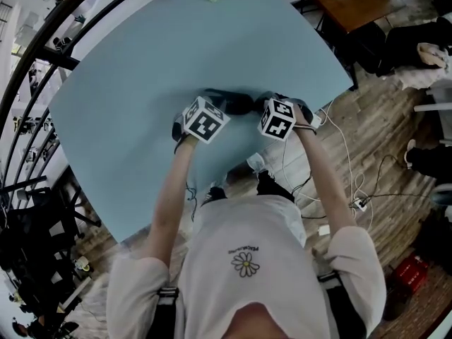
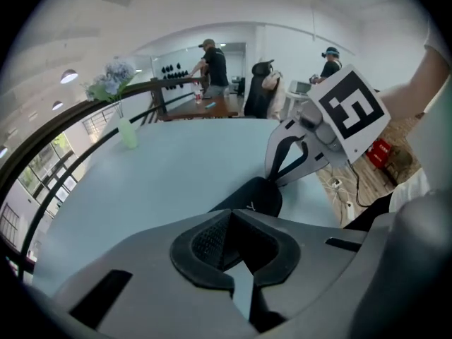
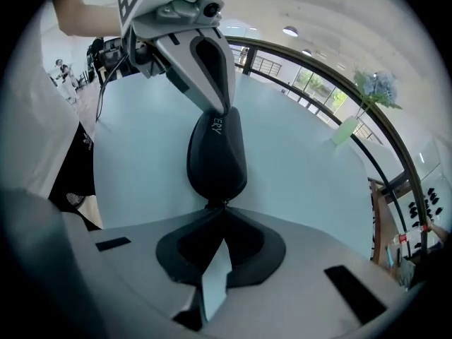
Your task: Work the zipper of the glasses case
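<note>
The black glasses case [image 1: 236,104] lies on the blue table [image 1: 141,83], close to the edge by the person. The left gripper [image 2: 229,214] is squeezed shut, its tip against one end of the case. The right gripper [image 3: 222,210] is closed too and seems to pinch the little zipper tab [image 3: 224,204] at the other end. The case looks zipped up, so the pulling is yet to do.

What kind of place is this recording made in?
Probably a shared office or lab: people work at desks beyond the large pale blue table, a black railing runs beside it, and cables lie on the wooden floor.
</note>
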Tool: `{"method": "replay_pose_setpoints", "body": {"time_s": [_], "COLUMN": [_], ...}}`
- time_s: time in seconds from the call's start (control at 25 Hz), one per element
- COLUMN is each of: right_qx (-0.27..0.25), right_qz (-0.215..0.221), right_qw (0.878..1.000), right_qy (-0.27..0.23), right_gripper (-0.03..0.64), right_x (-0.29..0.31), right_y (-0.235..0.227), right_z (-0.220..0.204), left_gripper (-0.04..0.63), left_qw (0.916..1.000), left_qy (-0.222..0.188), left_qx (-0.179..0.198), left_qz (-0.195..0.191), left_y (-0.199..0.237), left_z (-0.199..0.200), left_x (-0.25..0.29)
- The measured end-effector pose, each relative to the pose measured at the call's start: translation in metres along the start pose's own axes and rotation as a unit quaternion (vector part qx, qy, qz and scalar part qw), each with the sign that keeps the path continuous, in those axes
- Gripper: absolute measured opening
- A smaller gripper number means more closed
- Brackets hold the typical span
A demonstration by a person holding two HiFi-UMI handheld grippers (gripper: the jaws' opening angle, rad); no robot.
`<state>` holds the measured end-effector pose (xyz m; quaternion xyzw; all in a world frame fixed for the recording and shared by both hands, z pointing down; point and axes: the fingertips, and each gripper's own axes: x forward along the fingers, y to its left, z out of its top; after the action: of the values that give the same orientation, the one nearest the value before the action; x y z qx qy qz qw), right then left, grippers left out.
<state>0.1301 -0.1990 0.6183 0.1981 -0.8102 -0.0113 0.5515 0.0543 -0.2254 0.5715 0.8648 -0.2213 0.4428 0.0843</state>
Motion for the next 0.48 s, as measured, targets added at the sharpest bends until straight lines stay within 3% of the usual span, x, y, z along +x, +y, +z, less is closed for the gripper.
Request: {"method": "replay_pose_setpoints", "body": {"time_s": [0.12,0.32,0.48], "right_qx": [0.027,0.043,0.053], "right_qz": [0.004,0.011,0.017], "right_qw": [1.000,0.999,0.998], "right_qy": [-0.012,-0.025,-0.015], "right_gripper": [0.008,0.008,0.008], "right_x": [0.002,-0.003,-0.002], "right_y": [0.008,0.025,0.039], "right_z": [-0.004,0.003,0.011], "left_gripper": [0.015,0.014,0.014], "left_qw": [0.9998,0.9990,0.9992], "left_qy": [0.018,0.035,0.034], "left_qx": [-0.005,0.029,0.018], "left_qz": [-0.010,0.002,-0.008], "left_y": [-0.005,-0.006,-0.005], "left_z": [-0.005,-0.004,-0.006], "left_x": [0.005,0.007,0.006]}}
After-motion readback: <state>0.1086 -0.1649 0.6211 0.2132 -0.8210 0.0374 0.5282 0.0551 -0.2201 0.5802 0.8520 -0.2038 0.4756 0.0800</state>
